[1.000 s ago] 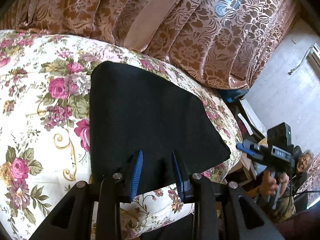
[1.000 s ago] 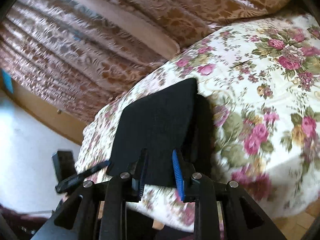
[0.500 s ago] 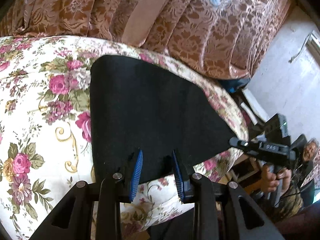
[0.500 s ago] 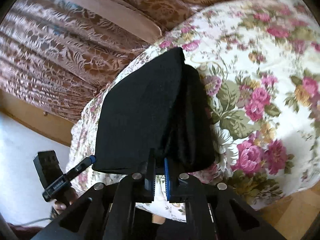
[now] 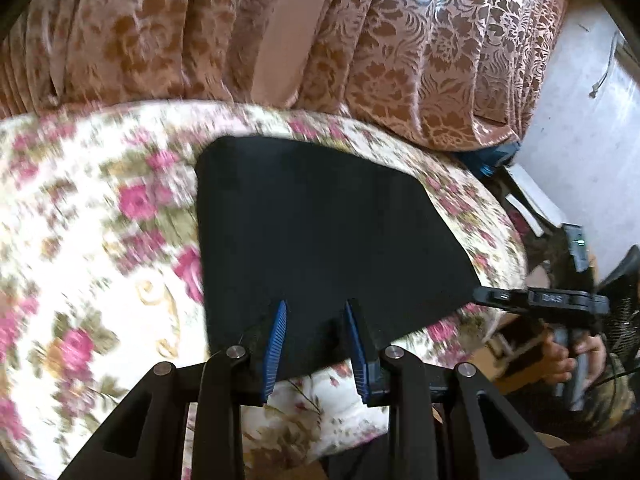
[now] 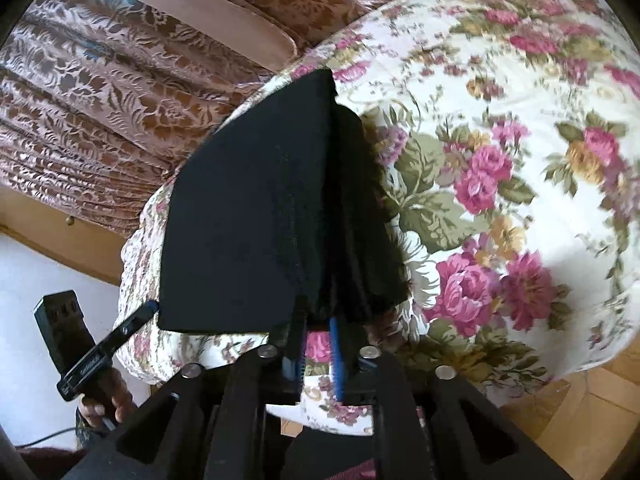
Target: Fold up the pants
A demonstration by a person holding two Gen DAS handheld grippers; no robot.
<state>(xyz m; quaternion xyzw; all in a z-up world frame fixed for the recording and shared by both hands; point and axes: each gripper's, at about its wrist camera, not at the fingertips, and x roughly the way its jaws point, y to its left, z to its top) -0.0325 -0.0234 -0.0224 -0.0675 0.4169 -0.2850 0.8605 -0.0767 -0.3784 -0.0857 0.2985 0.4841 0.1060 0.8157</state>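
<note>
The black pants (image 5: 320, 240) lie folded flat on the flowered bedspread (image 5: 100, 240). My left gripper (image 5: 316, 312) is open, its blue fingers over the pants' near edge without pinching it. In the right wrist view the pants (image 6: 248, 216) show a stacked folded edge on their right side. My right gripper (image 6: 316, 324) is nearly shut at that near corner; the fabric seems to sit between the fingers, but the contact is hidden by the cloth. The right gripper also shows in the left wrist view (image 5: 492, 296) at the pants' right corner.
Brown patterned curtains (image 5: 360, 40) hang behind the bed. The bed's edge drops to a wooden floor (image 6: 580, 420) at the lower right. A person's hand (image 5: 560, 360) holds the other gripper beside clutter past the bed's end.
My right gripper moved in to the pants' near corner and narrowed from open to nearly shut. My left gripper stayed open and shifted slightly forward over the near edge.
</note>
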